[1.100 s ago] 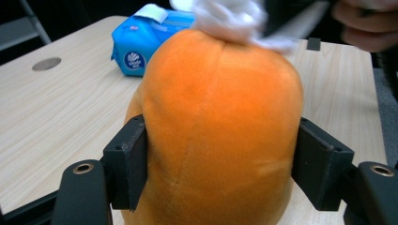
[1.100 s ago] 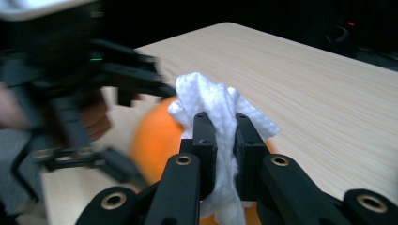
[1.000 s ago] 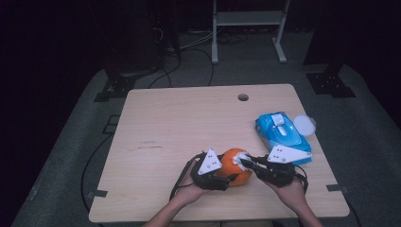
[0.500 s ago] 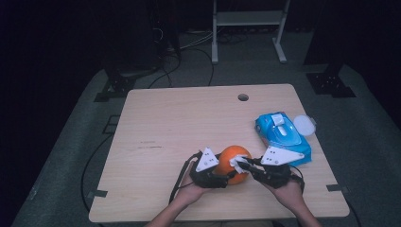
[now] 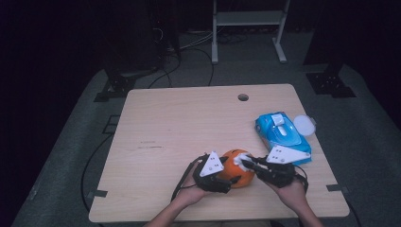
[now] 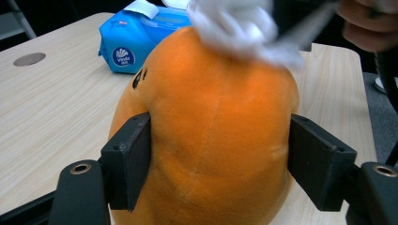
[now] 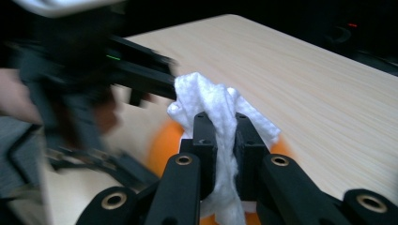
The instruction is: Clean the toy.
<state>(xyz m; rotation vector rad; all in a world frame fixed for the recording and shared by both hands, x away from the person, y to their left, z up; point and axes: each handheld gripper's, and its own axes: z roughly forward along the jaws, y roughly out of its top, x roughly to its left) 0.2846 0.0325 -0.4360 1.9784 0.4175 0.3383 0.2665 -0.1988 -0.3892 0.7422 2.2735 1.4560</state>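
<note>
An orange plush toy [image 5: 238, 171] with a black mark on its side rests on the wooden table [image 5: 189, 123] near the front edge. My left gripper [image 5: 232, 179] is shut on it: both black pads [image 6: 133, 159] press into the sides of the toy [image 6: 211, 117]. Its jaws have just been opening slightly, with the toy still between them. My right gripper [image 5: 245, 164] comes in from the right, shut on a crumpled white wipe [image 7: 220, 105] that lies on top of the toy [image 7: 162, 145]. The same wipe [image 6: 234, 23] appears blurred in the left gripper view.
A blue pack of wet wipes [image 5: 281, 135] lies right of the toy, with a white round lid [image 5: 305, 125] beside it. A cable hole [image 5: 243, 97] sits near the table's far edge. Black cables and a white frame stand on the floor beyond.
The right gripper with the wipe has shifted a little to the left over the top of the orange toy. The left gripper has kept its place on the toy.
</note>
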